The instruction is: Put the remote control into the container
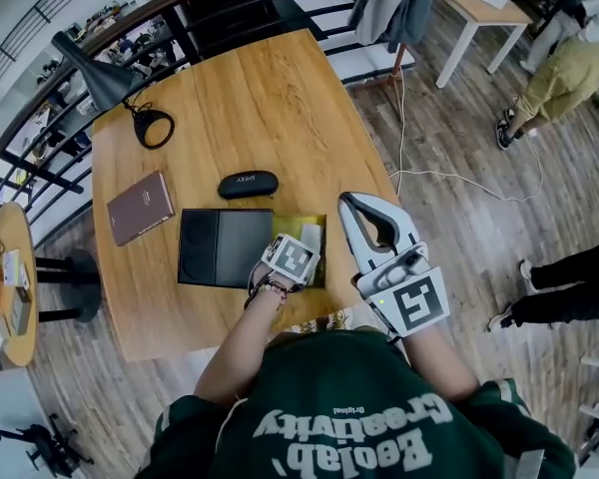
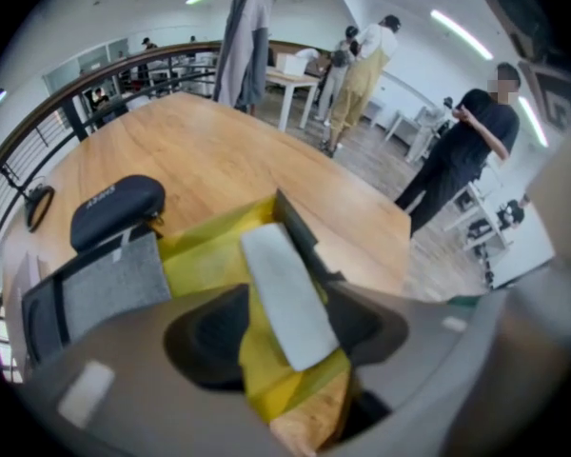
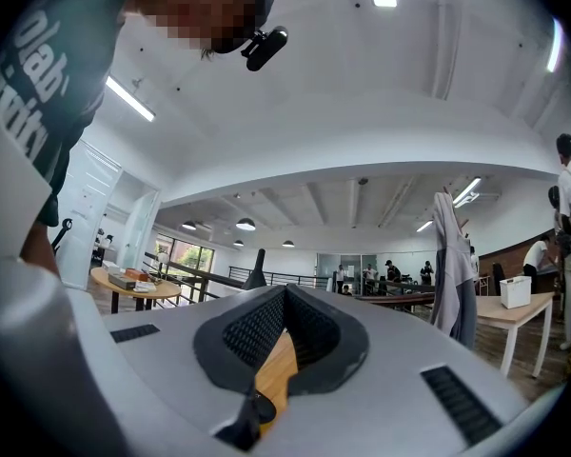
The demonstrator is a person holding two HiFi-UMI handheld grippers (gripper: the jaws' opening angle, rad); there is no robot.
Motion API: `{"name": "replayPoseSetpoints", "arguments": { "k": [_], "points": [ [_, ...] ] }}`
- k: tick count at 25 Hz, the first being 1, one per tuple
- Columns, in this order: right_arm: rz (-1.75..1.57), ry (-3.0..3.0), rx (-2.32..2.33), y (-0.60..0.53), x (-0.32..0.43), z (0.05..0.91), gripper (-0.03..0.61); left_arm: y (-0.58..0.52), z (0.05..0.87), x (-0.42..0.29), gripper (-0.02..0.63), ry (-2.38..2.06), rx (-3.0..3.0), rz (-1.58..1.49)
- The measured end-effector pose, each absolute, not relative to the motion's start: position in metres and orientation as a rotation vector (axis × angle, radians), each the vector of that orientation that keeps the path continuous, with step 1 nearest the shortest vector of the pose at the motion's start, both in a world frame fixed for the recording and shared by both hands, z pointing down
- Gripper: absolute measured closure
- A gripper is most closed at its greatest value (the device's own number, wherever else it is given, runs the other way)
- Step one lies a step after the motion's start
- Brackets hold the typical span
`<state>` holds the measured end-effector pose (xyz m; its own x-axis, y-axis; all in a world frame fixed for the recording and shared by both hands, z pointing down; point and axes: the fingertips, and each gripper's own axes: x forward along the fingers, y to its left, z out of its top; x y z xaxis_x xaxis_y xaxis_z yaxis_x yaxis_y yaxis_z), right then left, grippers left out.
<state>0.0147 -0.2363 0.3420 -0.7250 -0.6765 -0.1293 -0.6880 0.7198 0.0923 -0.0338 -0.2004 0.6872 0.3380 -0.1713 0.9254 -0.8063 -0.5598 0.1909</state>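
The remote control (image 2: 281, 288) is gripped near its rear end by the left tool (image 2: 285, 327), with its long axis pointing forward over the yellow-lined container (image 2: 207, 244) directly below, while the right tool (image 3: 284, 298) is closed and empty.

**Remote held at the open container**

The pale grey, slab-shaped remote control (image 2: 284, 293) sits tilted between the left hand-held gripper's (image 2: 285, 329) jaws, over the yellow-lined container (image 2: 202, 246). The container stands open on the wooden surface (image 2: 195, 141), its black lid (image 1: 225, 247) lying flat alongside.
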Motion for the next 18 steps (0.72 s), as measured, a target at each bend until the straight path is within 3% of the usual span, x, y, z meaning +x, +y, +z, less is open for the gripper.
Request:
{"name": "replayPoseSetpoints", "arguments": {
  "k": [18],
  "points": [
    [0.216, 2.861, -1.089, -0.224, -0.003, 0.338, 0.563, -0.195, 0.537, -0.051, 0.374, -1.1, 2.245, 0.873]
  ]
}}
